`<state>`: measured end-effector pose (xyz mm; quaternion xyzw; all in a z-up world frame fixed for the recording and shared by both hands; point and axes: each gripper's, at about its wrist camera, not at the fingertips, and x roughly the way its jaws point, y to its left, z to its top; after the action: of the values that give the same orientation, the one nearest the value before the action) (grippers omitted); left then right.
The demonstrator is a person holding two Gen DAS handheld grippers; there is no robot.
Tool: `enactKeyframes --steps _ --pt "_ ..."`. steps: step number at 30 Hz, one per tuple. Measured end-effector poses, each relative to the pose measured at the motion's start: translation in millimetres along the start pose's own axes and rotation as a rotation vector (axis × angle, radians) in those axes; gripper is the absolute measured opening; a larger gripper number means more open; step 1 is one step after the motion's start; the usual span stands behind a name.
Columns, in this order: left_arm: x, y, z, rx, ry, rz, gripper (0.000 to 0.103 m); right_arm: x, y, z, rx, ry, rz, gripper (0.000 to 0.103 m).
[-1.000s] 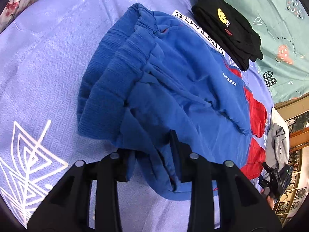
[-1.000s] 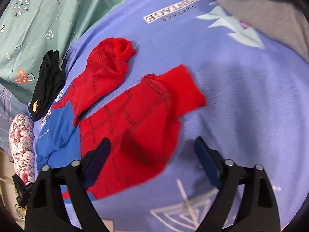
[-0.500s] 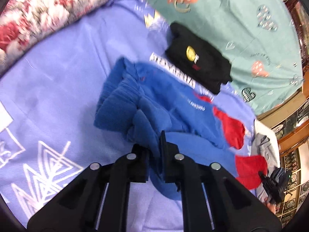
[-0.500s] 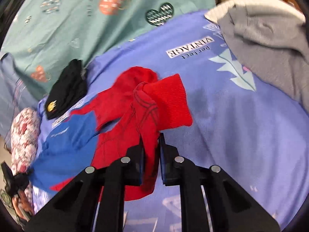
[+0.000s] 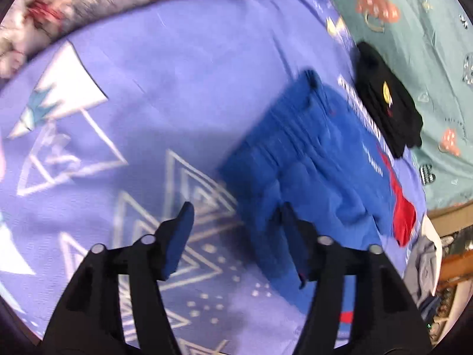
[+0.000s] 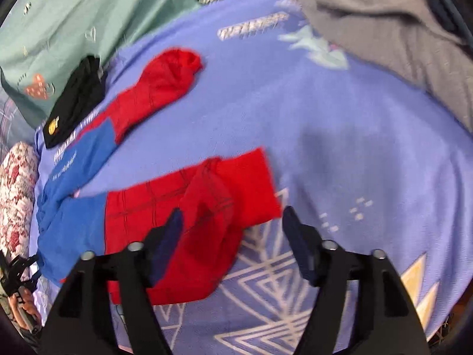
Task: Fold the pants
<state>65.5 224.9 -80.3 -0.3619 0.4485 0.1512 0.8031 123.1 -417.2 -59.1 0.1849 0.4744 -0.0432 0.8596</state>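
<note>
the left gripper hangs with its jaws spread wide and holds nothing; its right finger lies just at the waist end of the pants. the right gripper is likewise wide and empty, poised over the nearer red leg of the pants. the pants lie spread on the purple blanket, blue waist toward the floral pillow, the two red legs apart. past the farther leg, by the blanket's far edge, lies a folded black garment. a grey garment sits at the far right corner.
</note>
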Motion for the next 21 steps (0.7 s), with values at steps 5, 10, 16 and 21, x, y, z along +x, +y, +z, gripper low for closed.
enactKeyframes --steps 5,10,16,21 --pt "-18.0 -15.7 -4.7 0.086 -0.053 -0.009 0.071 -7.2 -17.8 -2.4 0.014 -0.019 -0.031 0.067" --pt "-15.0 -54.4 -19.6 0.227 -0.026 -0.073 0.080 8.1 -26.6 -8.3 0.064 0.041 0.025 0.052" --pt "11.5 -83.3 -42.8 0.313 0.047 -0.061 0.083 27.9 -9.0 -10.8 0.060 0.075 0.097 0.055" --pt "23.3 -76.9 -50.0 0.293 0.075 -0.039 0.083 40.8 21.0 -7.0 -0.052 0.071 0.072 0.055"
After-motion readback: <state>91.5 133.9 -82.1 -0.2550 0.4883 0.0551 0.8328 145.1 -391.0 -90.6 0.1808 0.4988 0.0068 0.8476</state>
